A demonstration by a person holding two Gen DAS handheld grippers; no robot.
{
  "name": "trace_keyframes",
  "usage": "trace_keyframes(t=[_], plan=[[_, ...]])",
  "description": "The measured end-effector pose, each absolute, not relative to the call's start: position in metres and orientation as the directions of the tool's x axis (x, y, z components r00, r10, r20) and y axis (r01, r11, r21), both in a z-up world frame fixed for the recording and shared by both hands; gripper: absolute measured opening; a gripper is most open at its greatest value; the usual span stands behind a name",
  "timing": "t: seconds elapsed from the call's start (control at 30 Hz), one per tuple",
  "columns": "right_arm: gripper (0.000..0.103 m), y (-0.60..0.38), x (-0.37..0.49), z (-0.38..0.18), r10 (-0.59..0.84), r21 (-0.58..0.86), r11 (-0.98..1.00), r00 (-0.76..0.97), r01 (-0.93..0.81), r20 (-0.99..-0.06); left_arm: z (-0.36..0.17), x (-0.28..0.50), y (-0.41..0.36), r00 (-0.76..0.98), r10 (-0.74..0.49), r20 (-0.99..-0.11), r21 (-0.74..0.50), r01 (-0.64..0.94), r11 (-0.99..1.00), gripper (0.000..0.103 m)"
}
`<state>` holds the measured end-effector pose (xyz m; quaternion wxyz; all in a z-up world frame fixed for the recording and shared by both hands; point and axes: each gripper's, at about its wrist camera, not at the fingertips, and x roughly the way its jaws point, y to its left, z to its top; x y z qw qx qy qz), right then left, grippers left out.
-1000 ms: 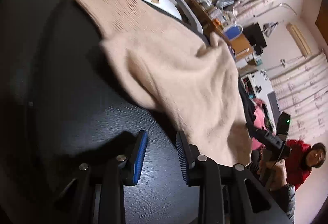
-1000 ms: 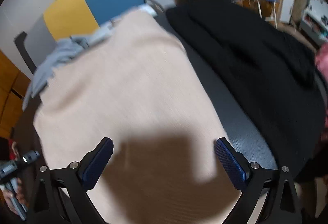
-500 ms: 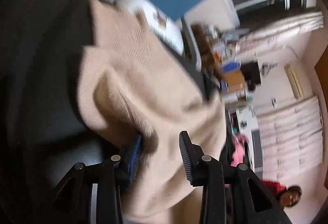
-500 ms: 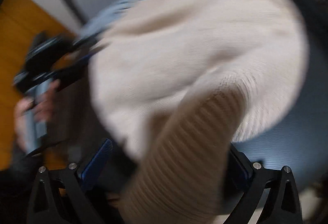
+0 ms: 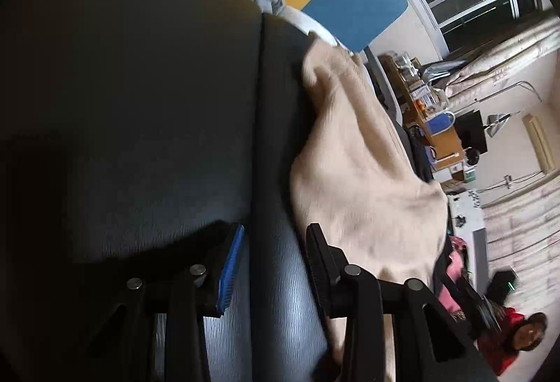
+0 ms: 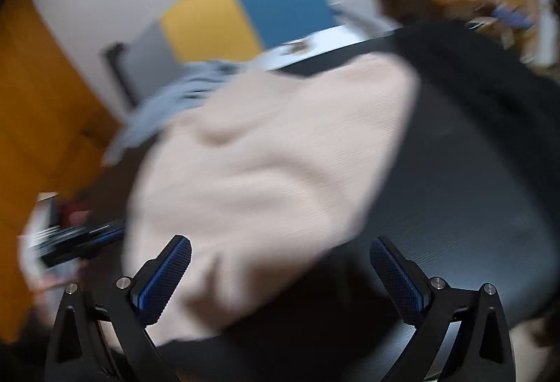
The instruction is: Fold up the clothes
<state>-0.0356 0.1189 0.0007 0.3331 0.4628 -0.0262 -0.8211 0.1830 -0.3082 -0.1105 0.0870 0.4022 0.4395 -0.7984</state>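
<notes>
Left wrist view: the left tool [image 5: 271, 271], part open and empty, hovers over the dark bench [image 5: 140, 123], with the beige sweater [image 5: 357, 186] lying to its right, its long axis running toward upper centre. Right wrist view, blurred: the right tool [image 6: 280, 277], wide open and empty, is nearer, directly above the sweater's [image 6: 266, 165] near edge, between a grey garment [image 6: 175, 98] upper left and a black one [image 6: 490, 81] upper right.

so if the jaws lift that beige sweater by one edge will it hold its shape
Probably not: the beige knit sweater lies in soft rumples, so it would likely droop. Its ribbed knit looks grippy rather than slippery. It seems bulky, so perhaps weighty for a one-edge lift.
</notes>
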Motion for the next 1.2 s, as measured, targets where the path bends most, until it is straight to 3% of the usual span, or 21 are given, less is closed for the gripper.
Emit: trace_keyframes(t=[0.13,0.23,0.47,0.5,0.53,0.6,0.63,0.83,0.93,0.97,1.0,1.1,1.17,1.2], plan=[[0.103,0.111,-0.084,-0.034,-0.494,0.331,-0.835,-0.334,0.44,-0.803,-0.112,0.176,-0.287,-0.664,0.226,-0.713,-0.622,0.45,-0.641,0.037],[0.103,0.11,-0.097,-0.047,-0.493,0.346,-0.847,-0.351,0.404,-0.796,-0.109,0.164,-0.273,-0.675,0.195,-0.712,-0.597,0.435,-0.674,0.051],[0.101,0.124,-0.109,-0.042,-0.482,0.35,-0.863,-0.392,0.363,-0.784,-0.104,0.141,-0.257,-0.683,0.149,-0.715,-0.551,0.42,-0.721,0.056],[0.075,0.126,-0.112,-0.042,-0.501,0.372,-0.856,-0.392,0.36,-0.772,-0.104,0.138,-0.258,-0.673,0.153,-0.723,-0.547,0.423,-0.722,0.056],[0.037,0.126,-0.109,-0.04,-0.523,0.395,-0.841,-0.375,0.369,-0.765,-0.103,0.135,-0.258,-0.664,0.158,-0.731,-0.544,0.427,-0.722,0.053],[0.03,0.12,-0.101,-0.03,-0.494,0.353,-0.857,-0.4,0.376,-0.772,-0.102,0.13,-0.26,-0.645,0.167,-0.746,-0.537,0.434,-0.723,0.005],[0.026,0.118,-0.096,-0.022,-0.503,0.349,-0.85,-0.411,0.396,-0.76,-0.101,0.128,-0.26,-0.636,0.171,-0.753,-0.534,0.437,-0.724,0.003],[0.02,0.131,-0.048,0.052,-0.594,0.344,-0.793,-0.51,0.503,-0.623,-0.032,0.136,-0.272,-0.791,0.179,-0.585,-0.6,0.274,-0.752,0.003],[0.02,0.121,-0.036,0.064,-0.457,0.173,-0.869,-0.619,0.463,-0.638,-0.005,0.124,-0.245,-0.799,0.313,-0.513,-0.63,0.102,-0.77,0.002],[0.02,0.126,-0.036,0.06,-0.39,0.115,-0.897,-0.645,0.426,-0.657,-0.001,0.119,-0.23,-0.786,0.38,-0.487,-0.644,0.029,-0.765,0.008],[0.02,0.132,-0.039,0.054,-0.332,0.08,-0.92,-0.654,0.384,-0.68,0.0,0.117,-0.213,-0.761,0.449,-0.467,-0.65,-0.049,-0.758,0.022],[0.023,0.162,-0.041,0.039,-0.239,0.078,-0.96,-0.633,0.271,-0.736,-0.014,0.115,-0.177,-0.681,0.541,-0.493,-0.638,-0.14,-0.757,0.025],[0.032,0.17,-0.037,0.035,-0.252,0.112,-0.96,-0.615,0.258,-0.748,-0.033,0.117,-0.168,-0.649,0.536,-0.54,-0.635,-0.104,-0.765,0.025],[0.048,0.174,-0.034,0.034,-0.259,0.128,-0.959,-0.605,0.251,-0.753,-0.043,0.121,-0.172,-0.644,0.532,-0.549,-0.651,-0.069,-0.756,0.025]])
